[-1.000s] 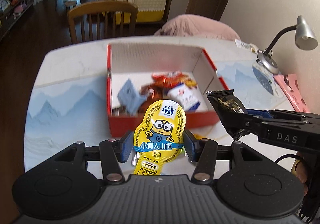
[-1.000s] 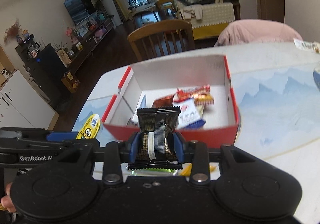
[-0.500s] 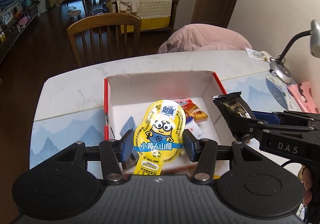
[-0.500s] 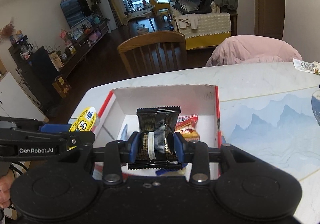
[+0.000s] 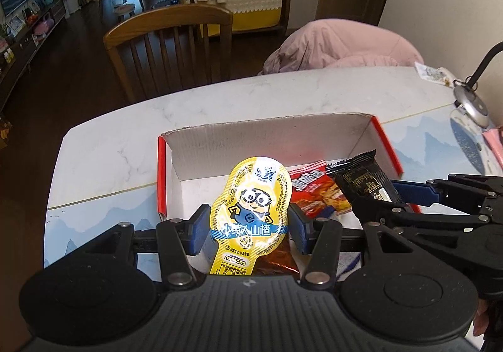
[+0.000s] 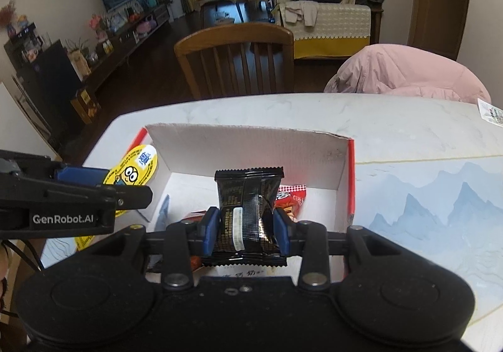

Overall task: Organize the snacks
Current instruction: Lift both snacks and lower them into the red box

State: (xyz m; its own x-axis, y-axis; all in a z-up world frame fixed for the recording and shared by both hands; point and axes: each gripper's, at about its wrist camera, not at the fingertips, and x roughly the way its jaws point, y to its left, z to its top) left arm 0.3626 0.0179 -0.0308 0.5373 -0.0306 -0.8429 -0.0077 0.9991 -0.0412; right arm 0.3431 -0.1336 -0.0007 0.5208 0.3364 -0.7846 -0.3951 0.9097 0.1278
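Note:
My left gripper (image 5: 250, 228) is shut on a yellow Minions snack pack (image 5: 251, 198) and holds it over the open red cardboard box (image 5: 267, 140). My right gripper (image 6: 246, 226) is shut on a black snack packet (image 6: 248, 210), also over the box (image 6: 251, 147). Each gripper shows in the other's view: the black packet (image 5: 366, 177) at the right, the yellow pack (image 6: 133, 171) at the left. A red snack bag (image 5: 316, 190) and other wrapped snacks lie inside the box.
The box sits on a marble table with a blue mountain-print mat (image 6: 440, 201). A wooden chair (image 5: 176, 44) and a pink-covered seat (image 5: 342, 47) stand at the far edge. A desk lamp base (image 5: 470, 102) is at the right.
Both grippers have moved forward and up with their snacks, from in front of the box's near wall to above its inside.

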